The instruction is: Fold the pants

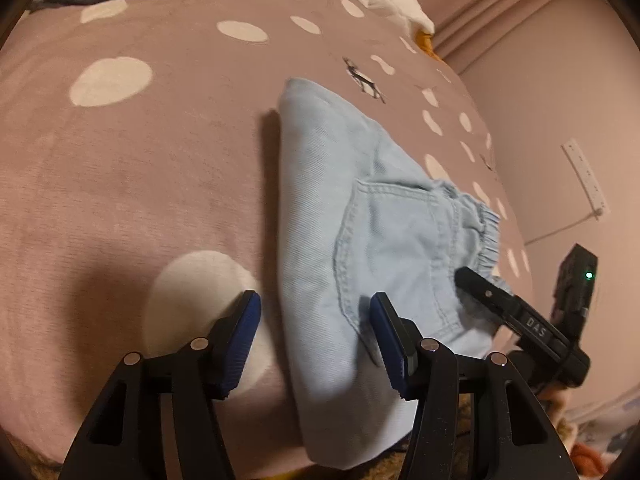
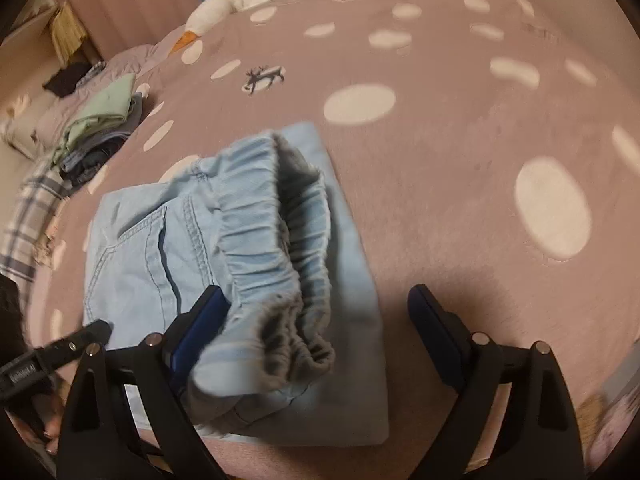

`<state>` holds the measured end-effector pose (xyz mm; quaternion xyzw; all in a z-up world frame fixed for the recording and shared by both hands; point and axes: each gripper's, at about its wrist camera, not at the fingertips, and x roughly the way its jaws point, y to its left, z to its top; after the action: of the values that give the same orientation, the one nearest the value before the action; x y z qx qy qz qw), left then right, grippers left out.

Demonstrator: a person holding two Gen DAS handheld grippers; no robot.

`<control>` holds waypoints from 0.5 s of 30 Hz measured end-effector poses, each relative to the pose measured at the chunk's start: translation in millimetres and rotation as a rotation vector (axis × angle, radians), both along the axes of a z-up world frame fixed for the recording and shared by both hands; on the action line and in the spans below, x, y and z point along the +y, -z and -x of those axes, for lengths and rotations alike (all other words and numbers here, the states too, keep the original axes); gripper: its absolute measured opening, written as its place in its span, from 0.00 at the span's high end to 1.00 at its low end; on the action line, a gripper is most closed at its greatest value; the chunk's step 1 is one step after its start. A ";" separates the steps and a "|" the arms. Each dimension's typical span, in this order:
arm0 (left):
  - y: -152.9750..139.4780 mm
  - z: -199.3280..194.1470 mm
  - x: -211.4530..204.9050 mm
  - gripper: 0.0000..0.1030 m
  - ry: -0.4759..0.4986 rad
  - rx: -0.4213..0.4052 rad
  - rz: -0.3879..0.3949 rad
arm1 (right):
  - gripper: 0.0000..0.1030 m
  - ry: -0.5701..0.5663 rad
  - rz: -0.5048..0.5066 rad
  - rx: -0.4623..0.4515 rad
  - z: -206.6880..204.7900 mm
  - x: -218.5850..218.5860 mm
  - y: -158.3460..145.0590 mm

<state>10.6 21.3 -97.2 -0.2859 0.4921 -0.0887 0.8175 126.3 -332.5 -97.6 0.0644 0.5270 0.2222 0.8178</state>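
Observation:
Light blue pants (image 1: 360,216) lie folded on a pink bedspread (image 1: 140,168) with white dots, back pocket facing up. My left gripper (image 1: 316,338) hangs over their near left edge, blue pads apart and pressing on nothing; the fold's edge lies below the gap. In the right wrist view the elastic waistband (image 2: 276,248) of the pants (image 2: 132,264) stands up loosely. My right gripper (image 2: 318,334) is wide open around it: the band leans on the left pad while the right pad stands clear over the bedspread (image 2: 460,160).
A stack of folded clothes (image 2: 100,136) sits at the bed's far left, beside a plaid cloth (image 2: 32,216). A white plush goose (image 2: 224,8) lies at the head end. A curtain and wall with a power strip (image 1: 584,176) border the bed's right side.

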 end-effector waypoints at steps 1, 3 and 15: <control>0.6 -1.6 -1.2 0.46 0.008 0.001 0.007 | 0.11 -0.009 -0.006 0.000 0.1 0.0 0.3; 1.9 -6.4 -4.2 0.46 0.029 -0.002 0.033 | 0.20 -0.036 -0.045 0.015 0.2 2.0 1.7; -19.6 -20.4 -13.4 0.72 0.025 -0.079 0.016 | 0.63 -0.122 -0.175 -0.072 13.9 18.5 -32.3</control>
<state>31.0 7.9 -77.5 -0.2827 0.4624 -0.1141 0.8326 112.4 -314.0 -65.4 0.0954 0.4789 0.3190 0.8123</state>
